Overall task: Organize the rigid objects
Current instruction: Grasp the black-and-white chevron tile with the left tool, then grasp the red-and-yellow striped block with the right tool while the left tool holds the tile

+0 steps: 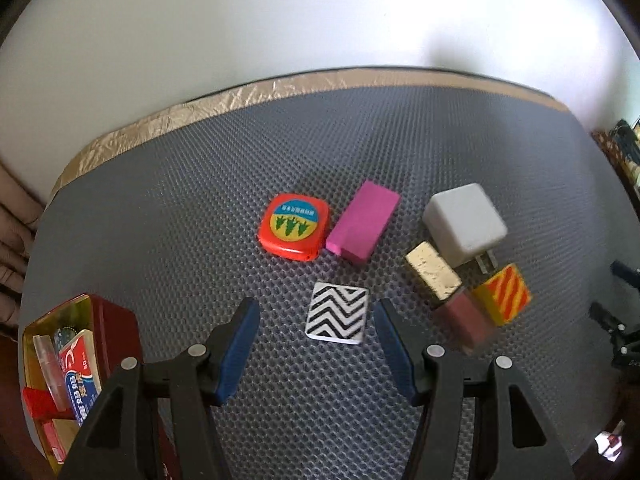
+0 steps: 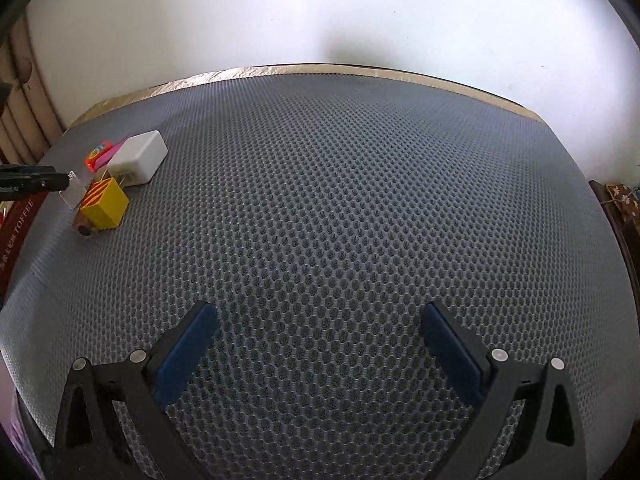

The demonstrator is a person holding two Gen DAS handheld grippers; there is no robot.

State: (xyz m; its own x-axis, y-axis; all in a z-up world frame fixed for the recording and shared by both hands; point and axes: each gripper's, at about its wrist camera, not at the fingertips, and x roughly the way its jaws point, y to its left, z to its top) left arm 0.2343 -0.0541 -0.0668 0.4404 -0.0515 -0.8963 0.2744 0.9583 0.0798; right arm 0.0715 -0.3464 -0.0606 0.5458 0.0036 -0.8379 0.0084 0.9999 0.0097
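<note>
Objects on the mat: seven, each one of a kind, clustered together.
Zigzag tile (image 1: pixel 337 314): one, black and white, square, flat on the mat, nearest the left gripper (image 1: pixel 316 344) and in line with the gap between its jaws.
Orange case (image 1: pixel 295 226): one, rounded, with a blue and yellow label; just beyond the tile, beside the pink block.
Pink block (image 1: pixel 363 227): one, lying flat, its long side against the case.
White charger (image 1: pixel 464 224): one, plug prongs toward the striped cube.
Gold block (image 1: pixel 433 274): one, foil-covered, touching the charger.
Brown block (image 1: pixel 466 322): one, end-on to the gold block.
Striped cube (image 1: pixel 503 293): one, yellow with orange stripes, just beside the brown block.
Red tin (image 1: pixel 78 364): one, open, at the mat's left edge, holding a blue and red packet and small items I cannot make out.
Left jaws: moderately apart, holding nothing.
Right gripper (image 2: pixel 320 340): jaws wide, empty, over bare mat well apart from the cluster.
Surface: table under a grey honeycomb mat (image 2: pixel 340 200), gold foil strip (image 1: pixel 168 114) along the far edge.
Room: plain white wall (image 2: pixel 320 12) behind.
</note>
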